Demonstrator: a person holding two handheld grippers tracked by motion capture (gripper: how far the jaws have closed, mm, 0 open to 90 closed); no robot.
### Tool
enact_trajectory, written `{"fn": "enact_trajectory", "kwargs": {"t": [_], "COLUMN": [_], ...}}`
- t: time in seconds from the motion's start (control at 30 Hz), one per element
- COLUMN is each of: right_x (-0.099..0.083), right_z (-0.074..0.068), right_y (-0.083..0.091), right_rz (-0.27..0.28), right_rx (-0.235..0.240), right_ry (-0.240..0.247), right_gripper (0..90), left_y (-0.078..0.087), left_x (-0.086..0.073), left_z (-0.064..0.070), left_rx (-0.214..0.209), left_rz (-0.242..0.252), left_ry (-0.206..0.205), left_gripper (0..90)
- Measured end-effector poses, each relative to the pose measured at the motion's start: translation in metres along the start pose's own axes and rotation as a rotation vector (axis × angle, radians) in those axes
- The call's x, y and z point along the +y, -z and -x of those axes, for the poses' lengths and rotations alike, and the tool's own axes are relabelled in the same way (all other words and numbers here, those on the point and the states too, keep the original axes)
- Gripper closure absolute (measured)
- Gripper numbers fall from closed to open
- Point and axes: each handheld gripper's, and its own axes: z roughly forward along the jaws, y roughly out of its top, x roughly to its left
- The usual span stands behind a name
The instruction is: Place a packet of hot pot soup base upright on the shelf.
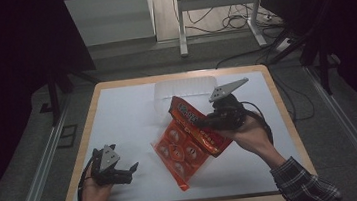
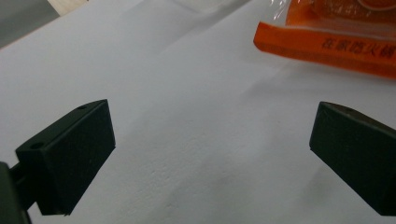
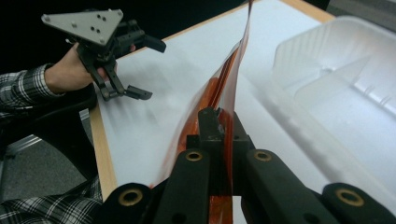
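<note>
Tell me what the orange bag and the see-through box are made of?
The orange bag looks like thin, shiny plastic film: it glints and bends where the right gripper pinches it. The see-through box looks like stiff, cloudy plastic, with moulded ridges inside.

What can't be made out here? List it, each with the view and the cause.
- Orange snack packet: printed text too small in the high view; cut off by the top edge in the left gripper view.
- Packet faces: seen edge-on in the right gripper view, where the right claw clamps it.
- Clear plastic tray: near part hidden by the packet in the high view.
</note>
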Motion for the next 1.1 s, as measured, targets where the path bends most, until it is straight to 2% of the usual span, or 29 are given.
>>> {"fn": "enact_trajectory", "kwargs": {"t": [0.2, 0.33, 0.37, 0.5, 0.8, 1.1], "right_x": [0.015, 0.021, 0.022, 0.028, 0.04, 0.055], "right_z": [0.0, 0.002, 0.003, 0.007, 0.023, 0.04], "right_y": [0.01, 0.014, 0.015, 0.02, 0.035, 0.049], "right_rz": [0.011, 0.017, 0.015, 0.015, 0.03, 0.059], "right_rx": [0.006, -0.004, -0.006, -0.023, -0.081, -0.092], "right_ry": [0.006, 0.016, 0.011, 0.013, 0.002, -0.015], "right_gripper": [89.5, 89.5, 89.5, 89.5, 89.5, 89.4], "left_y": [0.001, 0.001, 0.001, 0.001, 0.001, 0.001], "left_x": [0.0, 0.0, 0.0, 0.001, 0.001, 0.001], "left_z": [0.0, -0.001, 0.0, 0.0, 0.0, 0.0], "left_rx": [-0.002, -0.012, -0.02, -0.03, -0.034, -0.036], "left_rz": [0.005, 0.007, 0.017, 0.017, 0.014, 0.013], "left_ry": [0.004, 0.012, 0.027, 0.03, 0.032, 0.034], "left_gripper": [0.0, 0.0, 0.0, 0.2, 0.3, 0.4]}}
